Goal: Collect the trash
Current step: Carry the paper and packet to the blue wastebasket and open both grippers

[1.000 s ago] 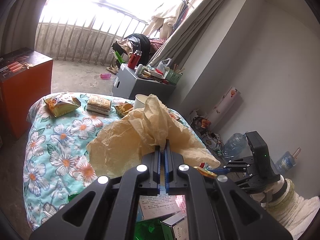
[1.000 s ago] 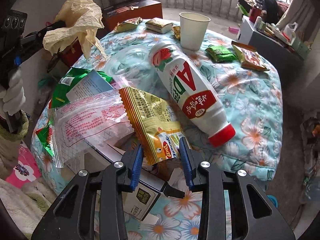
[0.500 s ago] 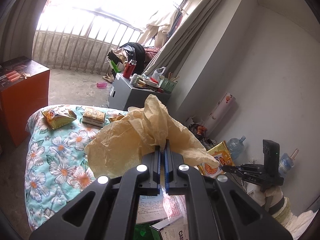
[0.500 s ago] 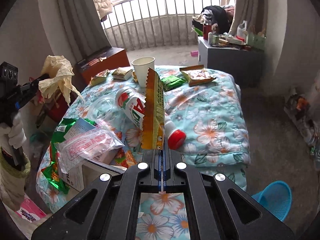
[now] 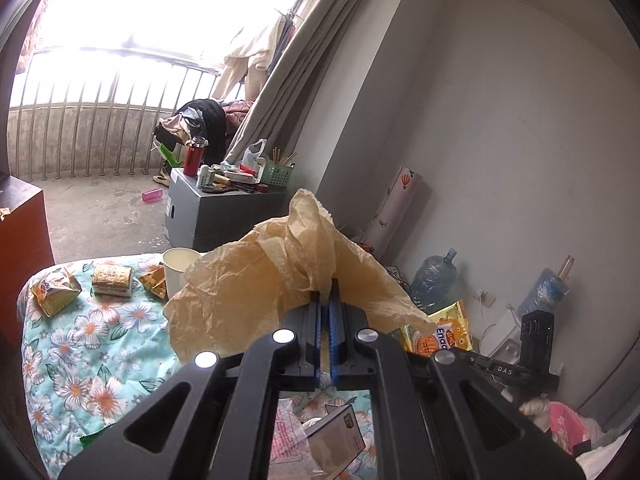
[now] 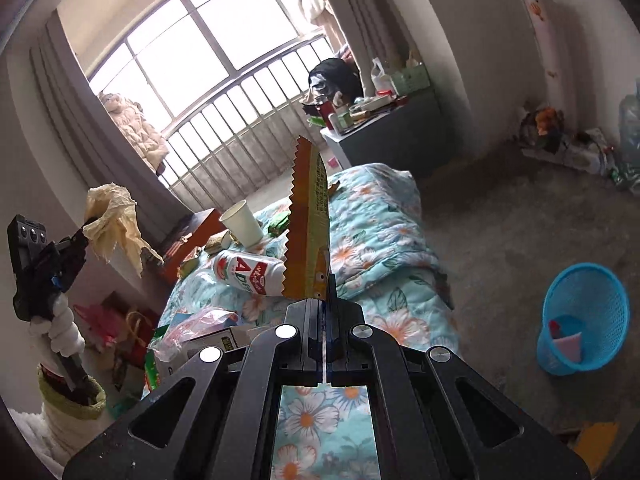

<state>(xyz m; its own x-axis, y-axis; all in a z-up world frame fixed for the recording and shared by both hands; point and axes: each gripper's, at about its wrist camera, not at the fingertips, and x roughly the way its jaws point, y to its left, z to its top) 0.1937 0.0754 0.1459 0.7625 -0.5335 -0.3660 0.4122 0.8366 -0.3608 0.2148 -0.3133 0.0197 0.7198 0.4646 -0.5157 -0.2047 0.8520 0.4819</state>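
My left gripper [image 5: 326,292] is shut on a crumpled tan paper [image 5: 280,276] and holds it above the flowered table; the paper also shows in the right wrist view [image 6: 114,220]. My right gripper [image 6: 326,286] is shut on a yellow snack wrapper [image 6: 306,220], held edge-on above the table's corner; the wrapper shows in the left wrist view [image 5: 444,330]. A blue mesh bin [image 6: 580,316] stands on the floor at the right. On the table lie a white bottle with a red label [image 6: 250,272], a paper cup [image 6: 242,224] and several snack packets [image 5: 54,290].
A flowered cloth covers the table [image 6: 384,216]. A box and plastic bags [image 6: 200,332] lie at its near end. A grey cabinet [image 5: 216,216] with clutter stands behind it. Water bottles [image 5: 434,280] stand by the wall. An orange cabinet [image 5: 22,224] is at the left.
My right gripper closed on the yellow wrapper, lifted it off the table and swung right, bringing the blue bin into view. My left gripper kept the tan paper and rose a little.
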